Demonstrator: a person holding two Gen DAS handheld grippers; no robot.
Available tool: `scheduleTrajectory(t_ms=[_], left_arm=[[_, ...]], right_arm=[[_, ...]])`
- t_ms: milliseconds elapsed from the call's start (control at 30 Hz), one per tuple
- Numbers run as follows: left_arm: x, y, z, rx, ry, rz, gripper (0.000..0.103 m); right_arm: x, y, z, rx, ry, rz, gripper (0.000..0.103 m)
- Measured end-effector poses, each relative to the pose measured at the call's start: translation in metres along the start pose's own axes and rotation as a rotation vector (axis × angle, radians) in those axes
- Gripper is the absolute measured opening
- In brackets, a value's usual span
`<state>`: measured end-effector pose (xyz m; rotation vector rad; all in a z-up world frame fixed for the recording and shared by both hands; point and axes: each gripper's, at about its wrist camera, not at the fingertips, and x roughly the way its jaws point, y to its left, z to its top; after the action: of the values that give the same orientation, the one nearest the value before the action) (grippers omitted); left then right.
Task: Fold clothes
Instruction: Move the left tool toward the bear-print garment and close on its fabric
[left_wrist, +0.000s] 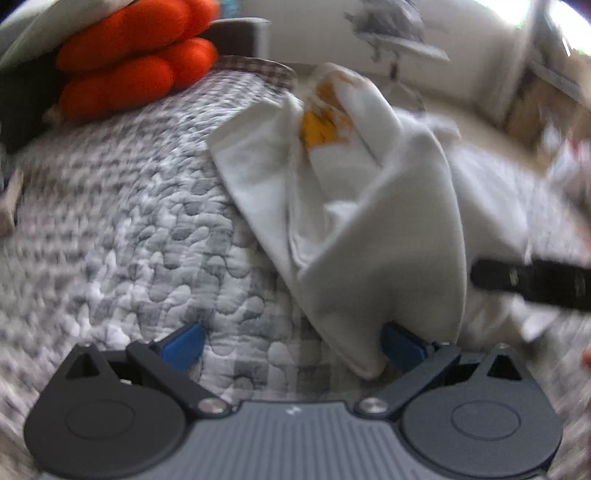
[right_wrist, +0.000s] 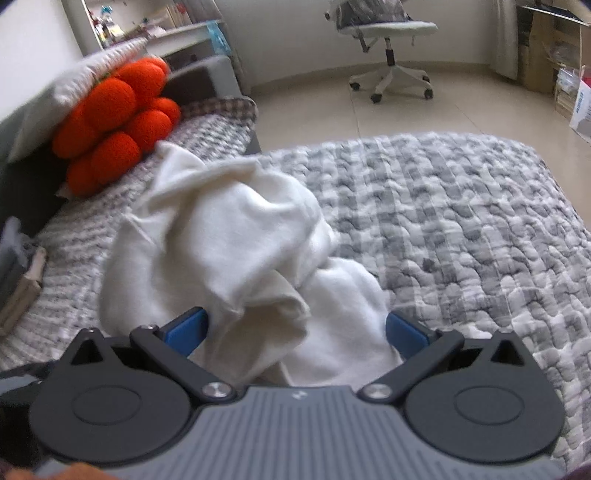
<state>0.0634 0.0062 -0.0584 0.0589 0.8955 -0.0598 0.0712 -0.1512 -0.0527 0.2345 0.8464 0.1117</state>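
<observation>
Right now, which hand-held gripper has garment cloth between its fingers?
The right hand-held gripper: the white garment bunches between its open blue fingers. The left hand-held gripper is open too, with cloth only against its right finger.

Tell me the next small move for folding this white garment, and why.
Probably close the right gripper on the fabric between its open jaws. The white garment lies crumpled on the quilt, and the left gripper is open too, so neither holds it; it needs spreading flat first.
</observation>
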Motion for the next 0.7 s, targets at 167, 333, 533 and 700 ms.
scheduleTrajectory(t_ms=[167, 333, 533, 700], left_arm=[[-0.002, 0.000, -0.006, 0.004, -0.019, 0.006, 0.103], [-0.006, 0.000, -0.011, 0.035, -0.029, -0.003, 0.103], [-0.027, 0.009, -0.007, -0.026, -0.095, -0.067, 0.103], [-0.048, 0.021, -0.003, -0.103, -0.180, -0.140, 0.103]], right_arm=[[0.006, -0.002, -0.005, -0.013, 0.017, -0.006, 0.103], [0.004, 0.001, -0.019, -0.057, -0.020, -0.019, 0.103], [-0.004, -0.005, -0.016, -0.019, -0.006, 0.013, 0.103], [-0.023, -0.018, -0.012, 0.063, -0.029, 0.063, 0.103]])
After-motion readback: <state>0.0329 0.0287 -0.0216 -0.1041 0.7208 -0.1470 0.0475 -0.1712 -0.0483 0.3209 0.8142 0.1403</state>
